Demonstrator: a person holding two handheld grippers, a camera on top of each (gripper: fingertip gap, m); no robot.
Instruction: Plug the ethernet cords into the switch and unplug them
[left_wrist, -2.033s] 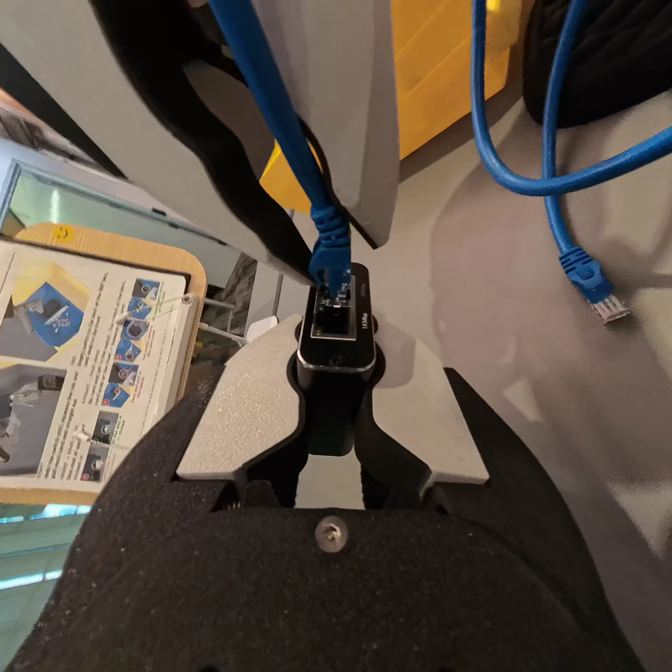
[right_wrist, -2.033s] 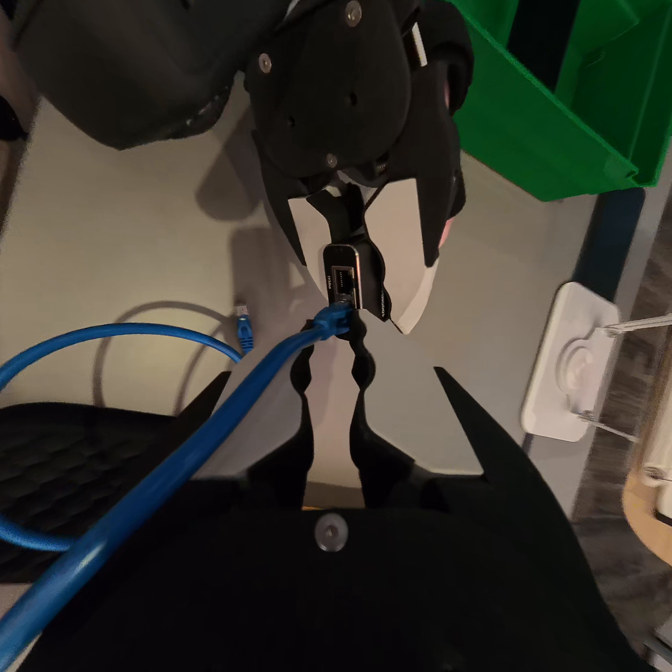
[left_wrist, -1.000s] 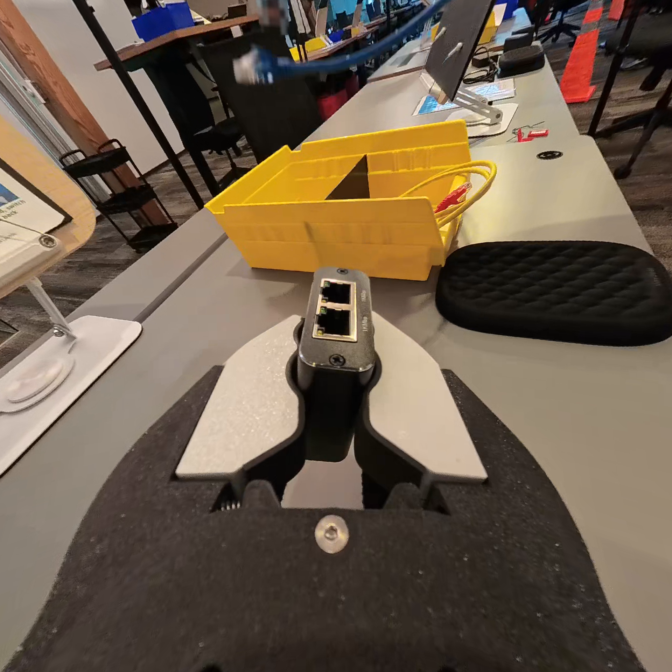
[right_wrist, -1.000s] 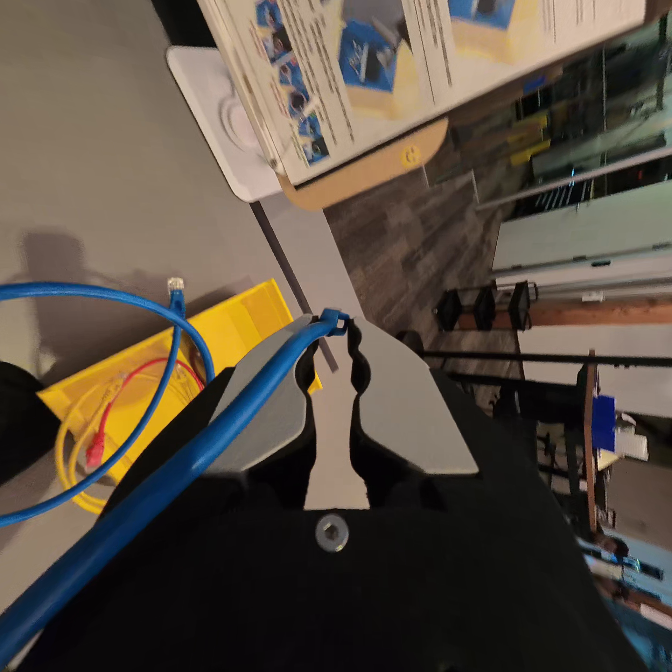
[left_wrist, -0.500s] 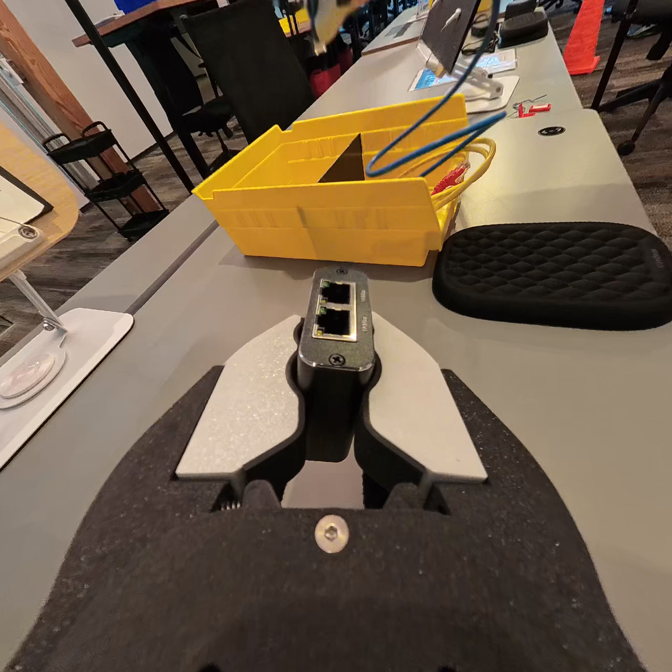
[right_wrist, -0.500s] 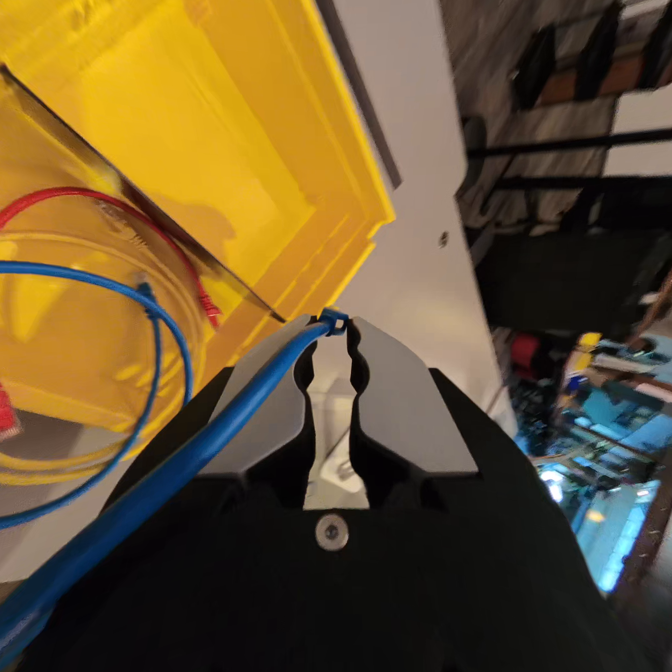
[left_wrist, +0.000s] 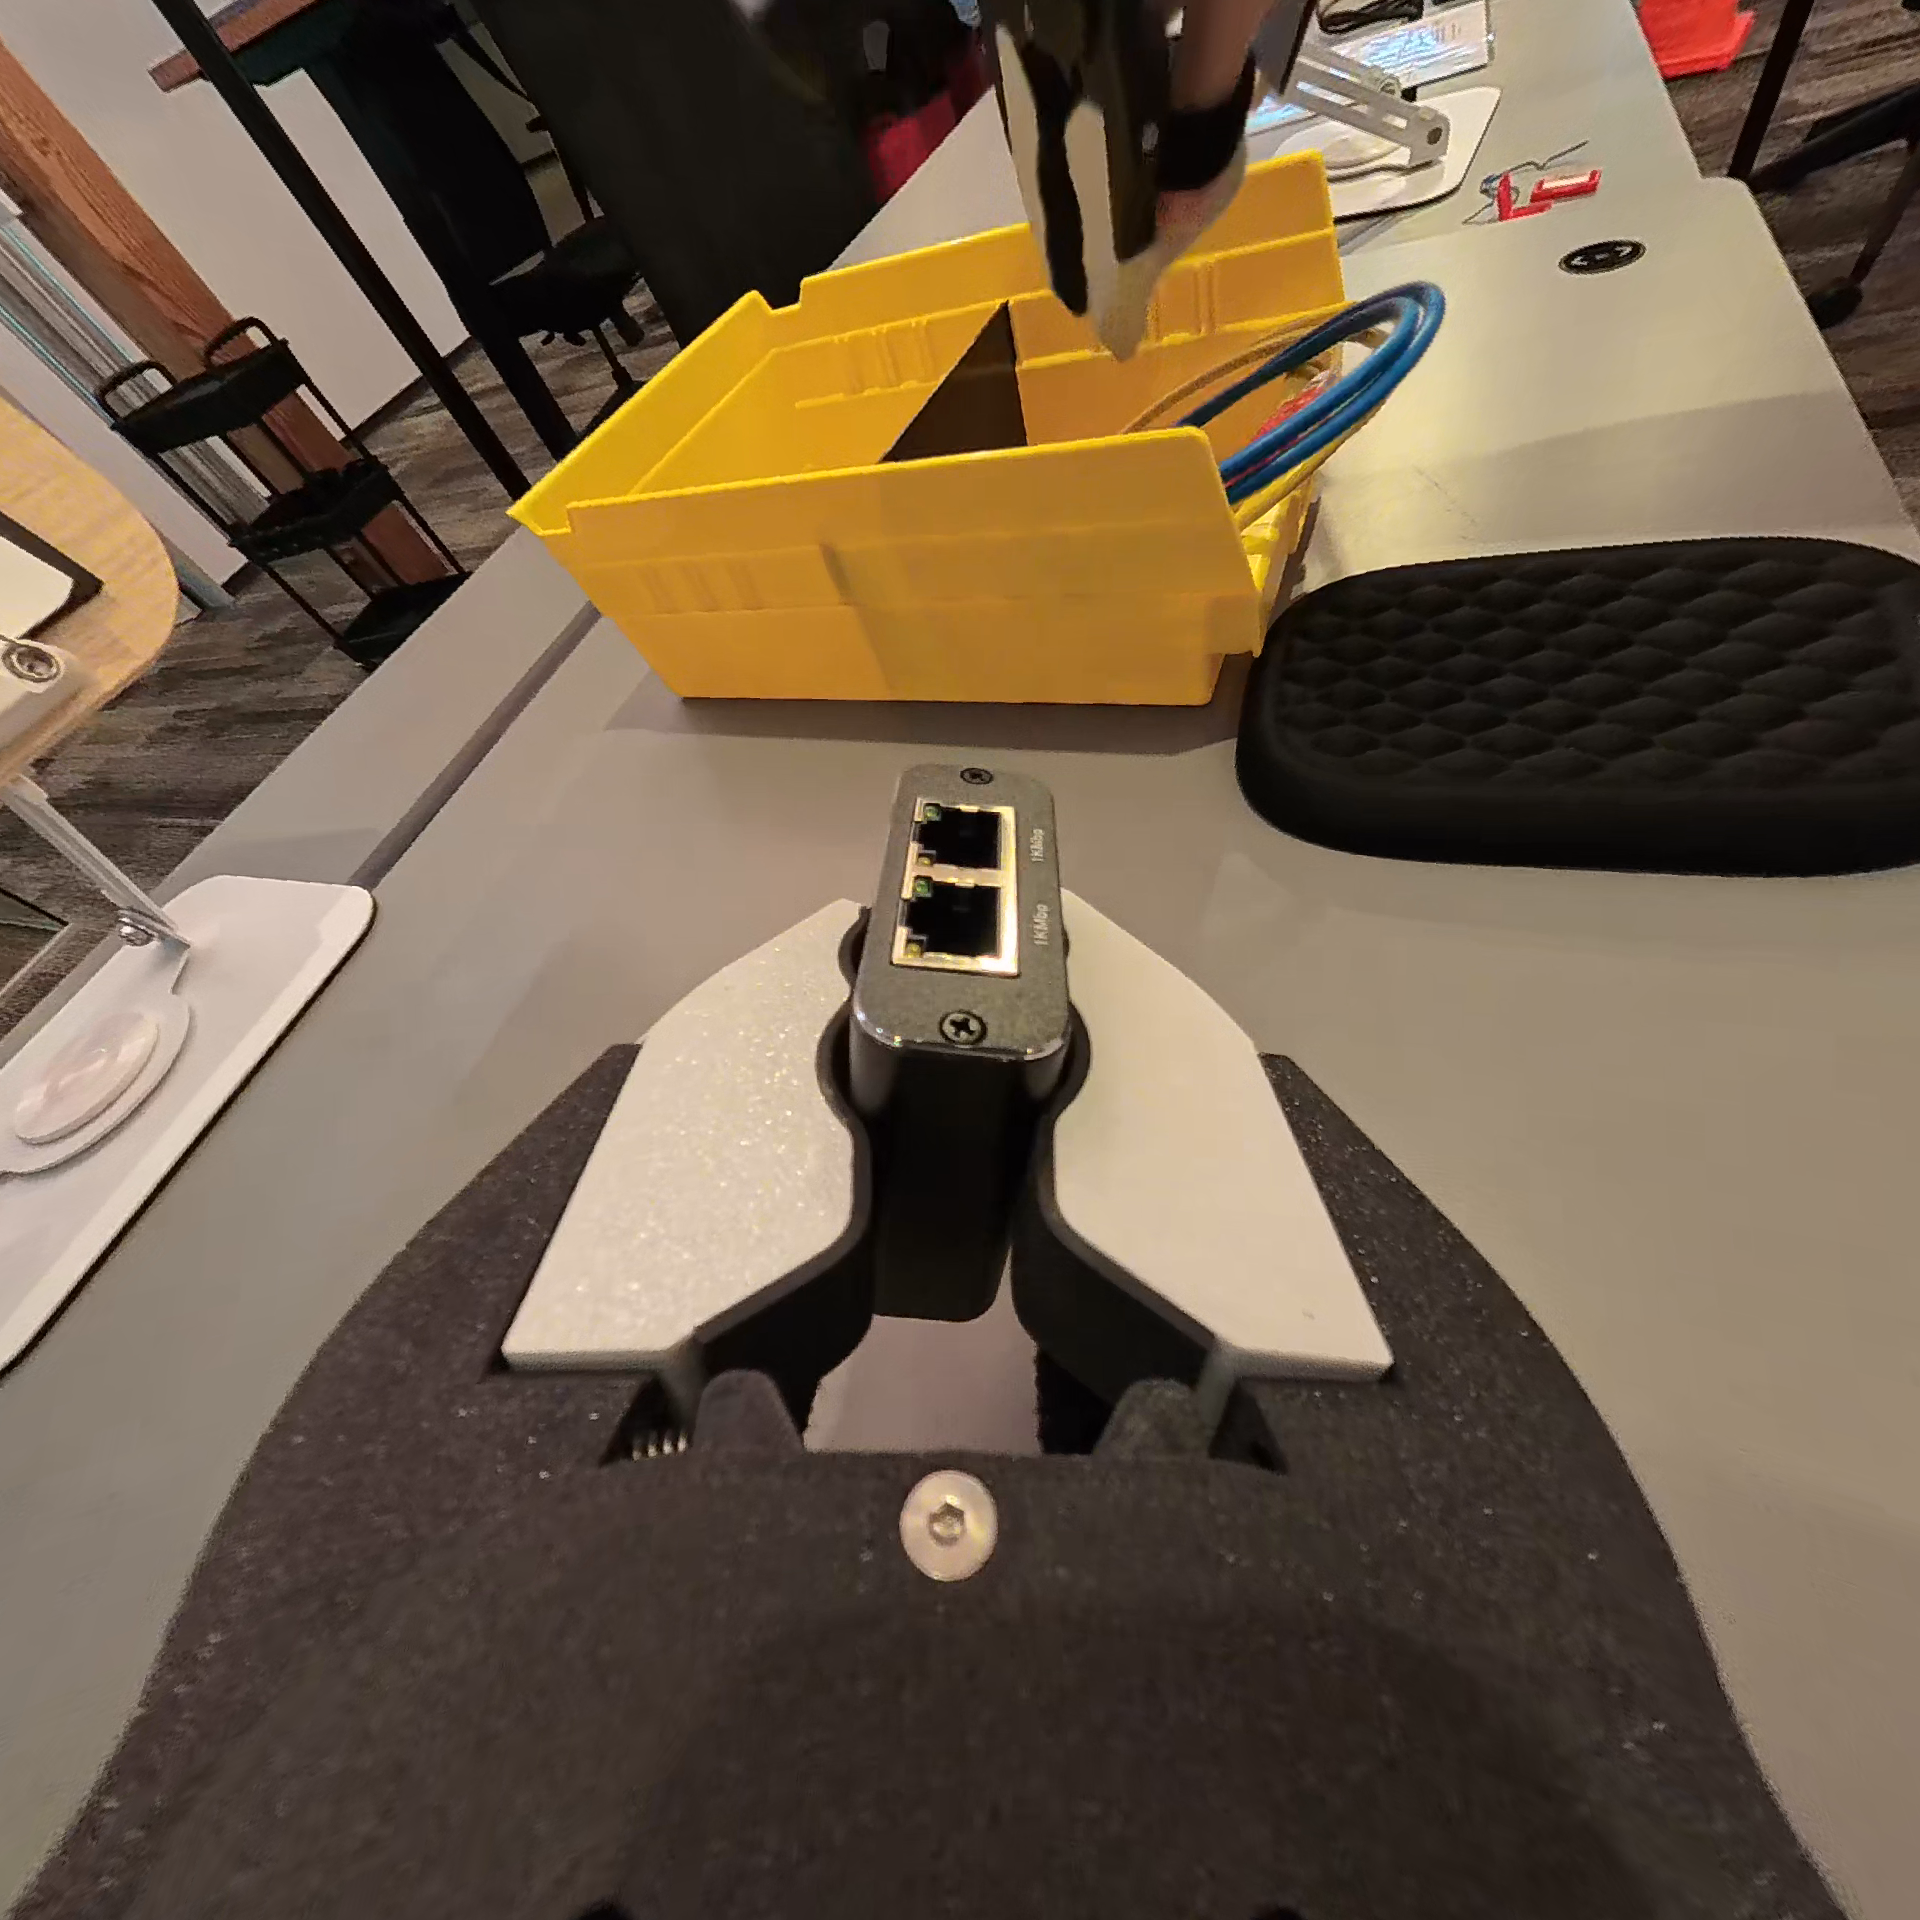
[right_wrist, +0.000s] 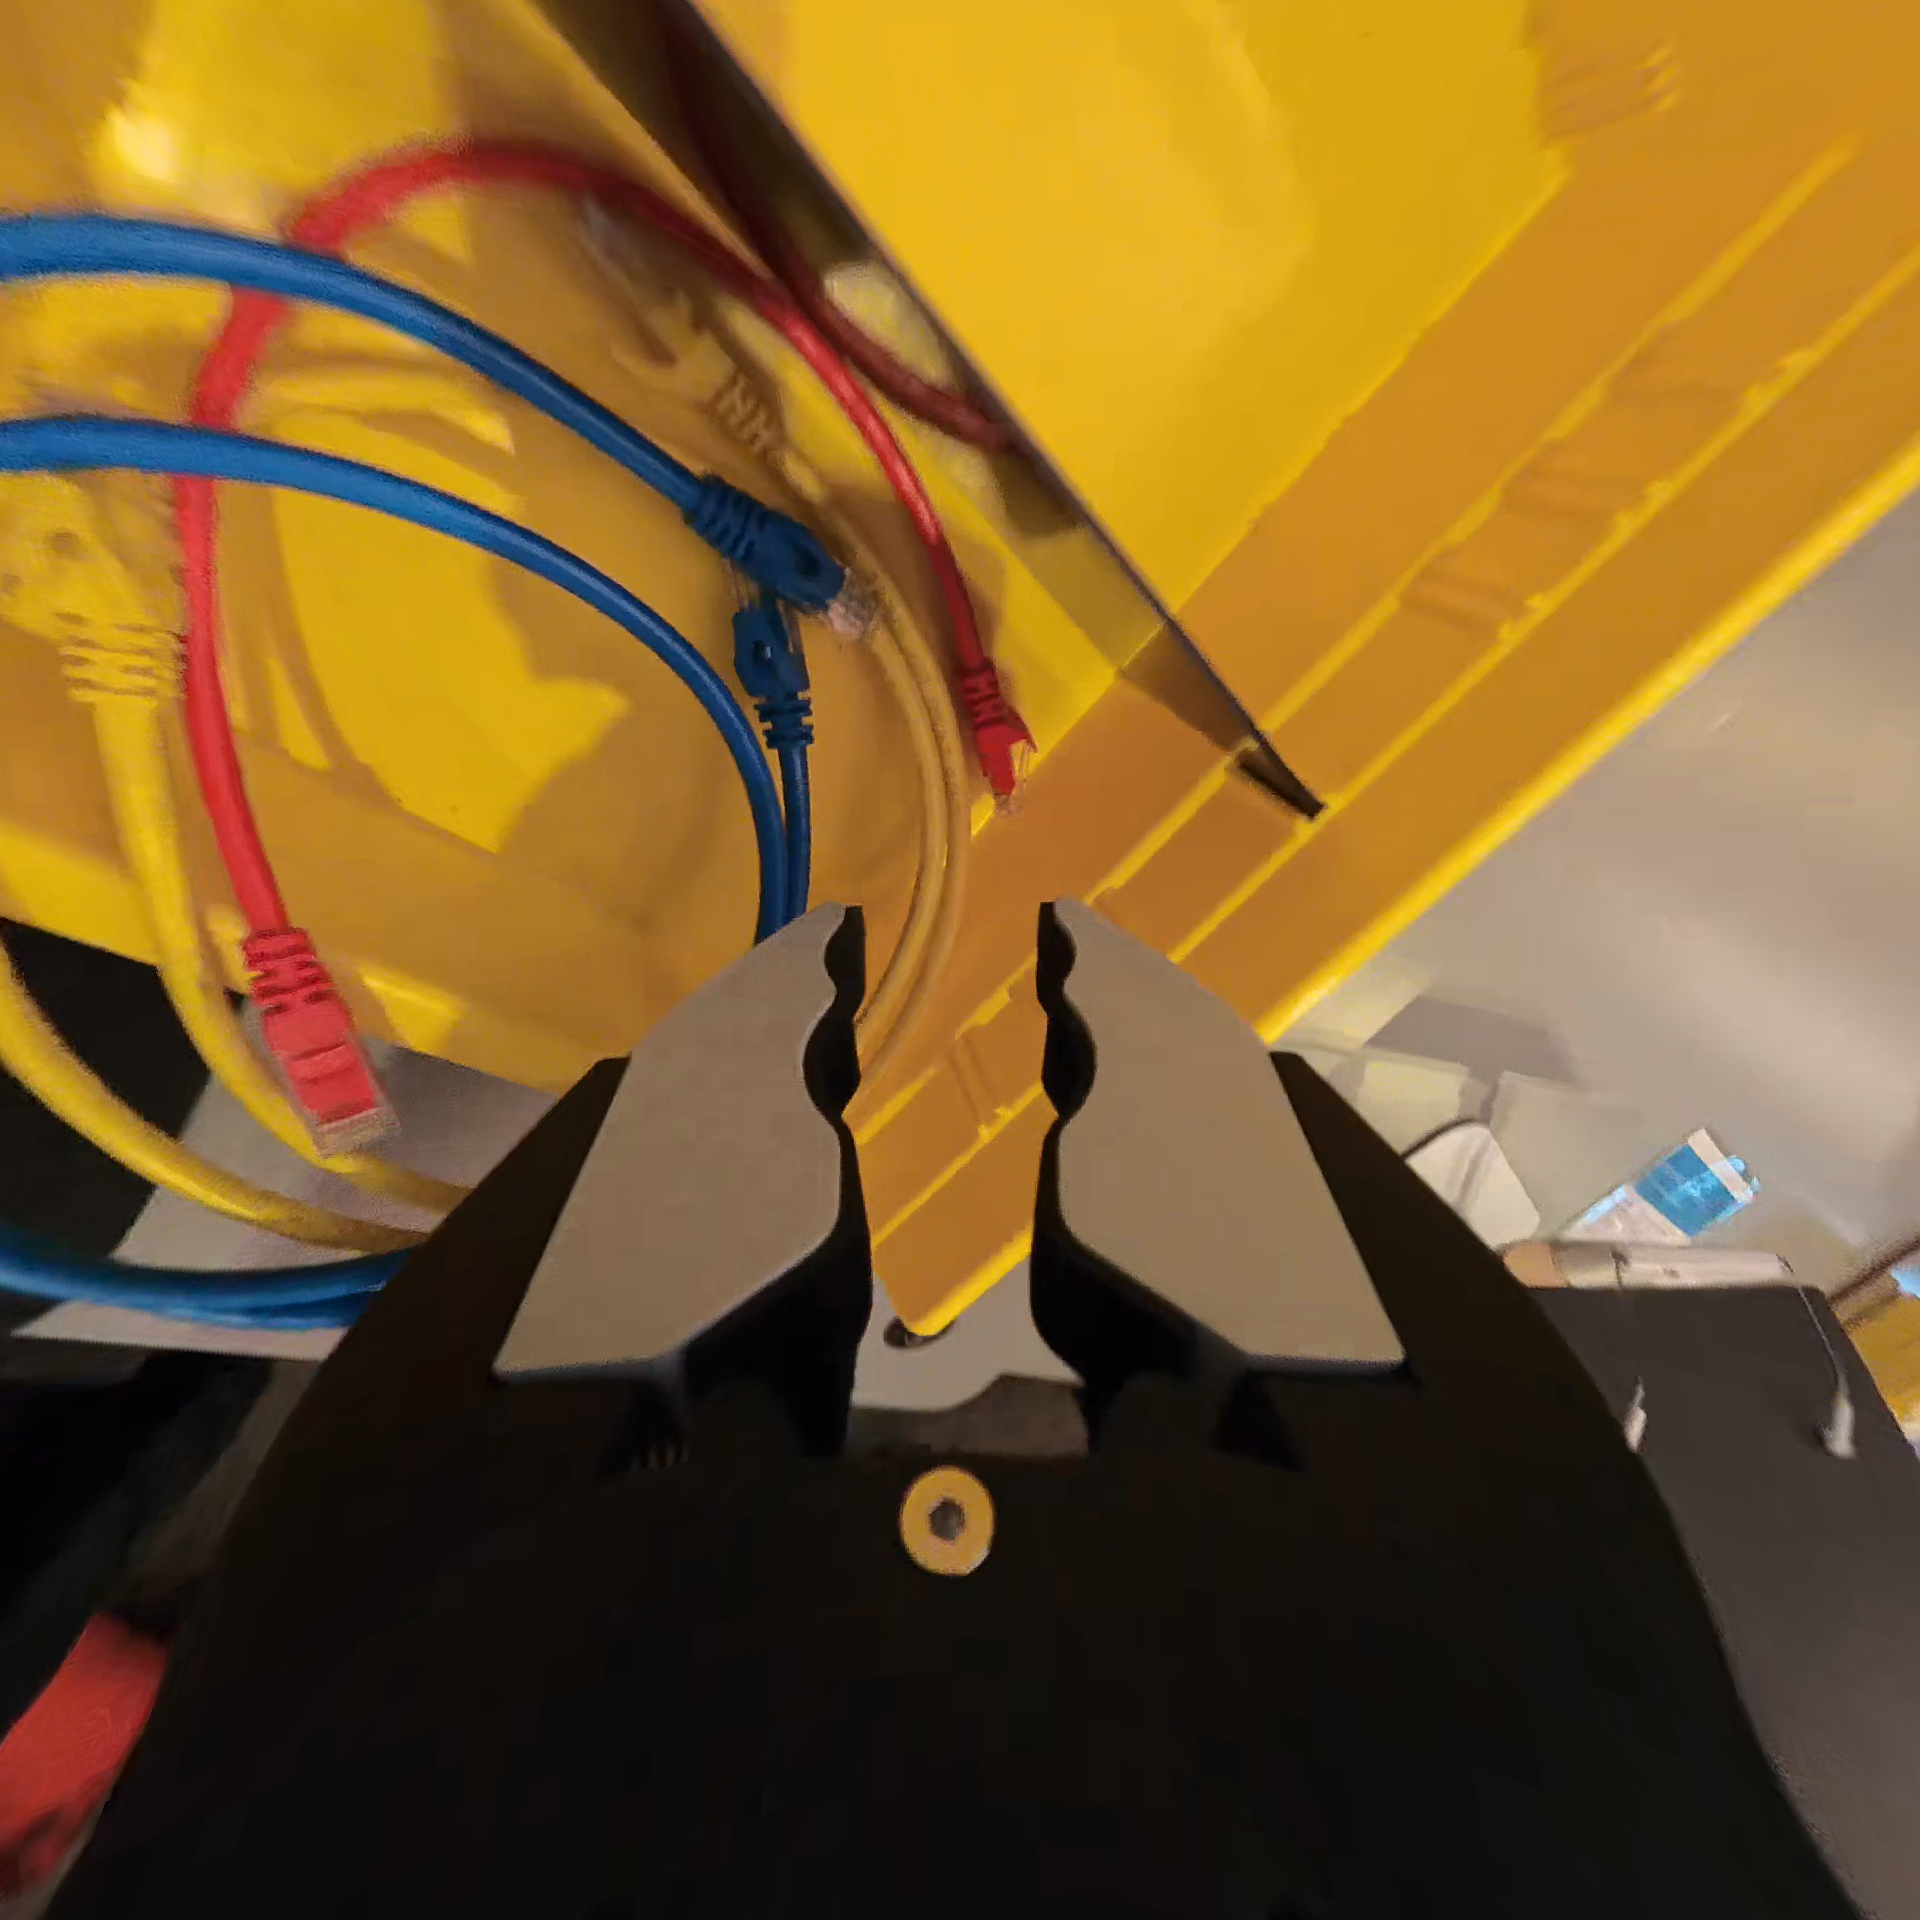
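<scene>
In the left wrist view, the left gripper (left_wrist: 961, 935) clamps the black switch (left_wrist: 961, 997) with both empty ports facing up for plugging. Beyond the switch sits the yellow bin (left_wrist: 935, 582); the right gripper (left_wrist: 1107, 208) hangs above it.

In the right wrist view, the right gripper (right_wrist: 951, 925) has fingers apart, holding nothing — over the bin (right_wrist: 1351, 312), where blue cord (right_wrist: 769, 551), red cord (right_wrist: 992, 707) and yellow cord (right_wrist: 935, 831) lie tangled, crowding any pick.

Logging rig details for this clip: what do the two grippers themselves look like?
Both grippers match: a black, grainy, fan-shaped body with one silver screw in the middle. Each finger has a flat pale grey top plate tapering to a point and a black wavy pad on its inner edge. See the left gripper and right gripper. No cables or sleeves show.
</scene>
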